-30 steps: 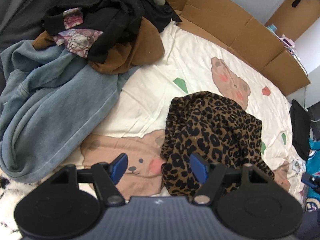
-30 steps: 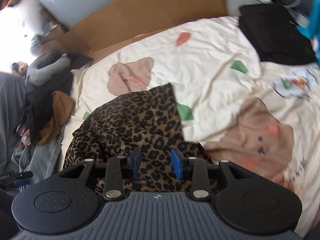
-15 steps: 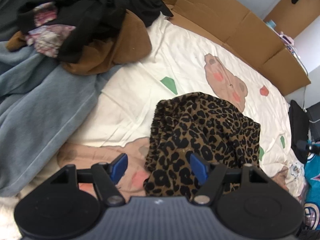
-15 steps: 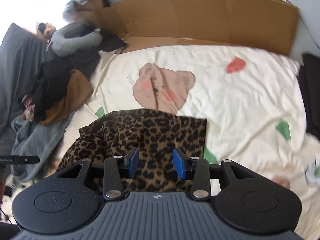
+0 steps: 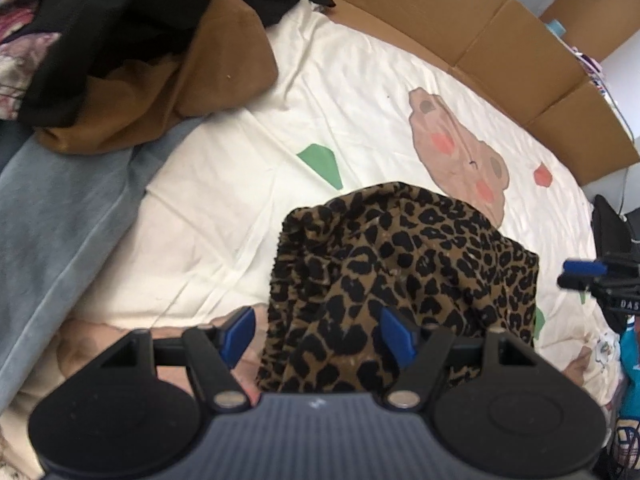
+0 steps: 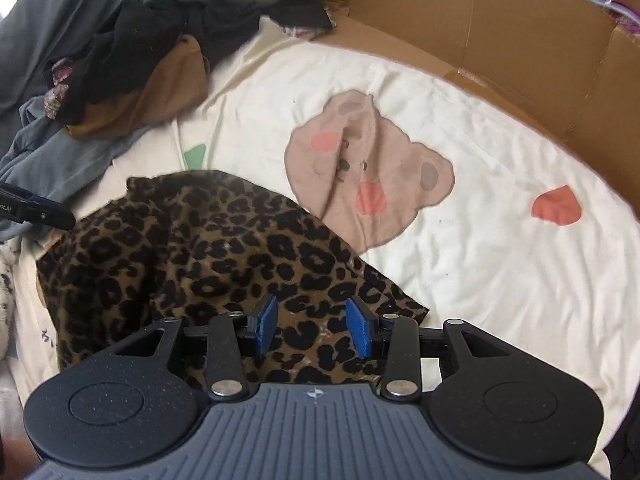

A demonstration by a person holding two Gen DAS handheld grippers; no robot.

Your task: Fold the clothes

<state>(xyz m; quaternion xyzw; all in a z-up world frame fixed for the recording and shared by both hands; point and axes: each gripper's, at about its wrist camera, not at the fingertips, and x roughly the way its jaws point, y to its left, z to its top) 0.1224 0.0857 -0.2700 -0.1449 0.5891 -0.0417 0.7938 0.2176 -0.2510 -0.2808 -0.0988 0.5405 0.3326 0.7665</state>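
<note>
Left wrist view
Left claw: the left claw stands wide open, gripping nothing, its 2 blue pads on either side of the near edge of the leopard-print garment.
Garment: bunched and partly doubled over on the bear-print bedsheet, with a gathered edge along its left side.
Right claw: the right claw shows at the far right edge, just beyond the garment's right side; from here I cannot tell how its pads stand.
Pile: a heap of other clothes lies well apart at the upper left.

Right wrist view
Right claw: its pads are parted and hold nothing, hovering over the garment's near right corner.
Garment lie: rumpled, with 1 straight edge running towards that corner.
Backdrop: a cardboard wall rims the bed.

Doing it well
Grip: judged from the lie, pinch only 1 layer at each edge, close to a corner.
Tension: lift both sides evenly so the cloth spreads flat, free of creases.
Risk: the bedsheet may be caught up with the garment.
</note>
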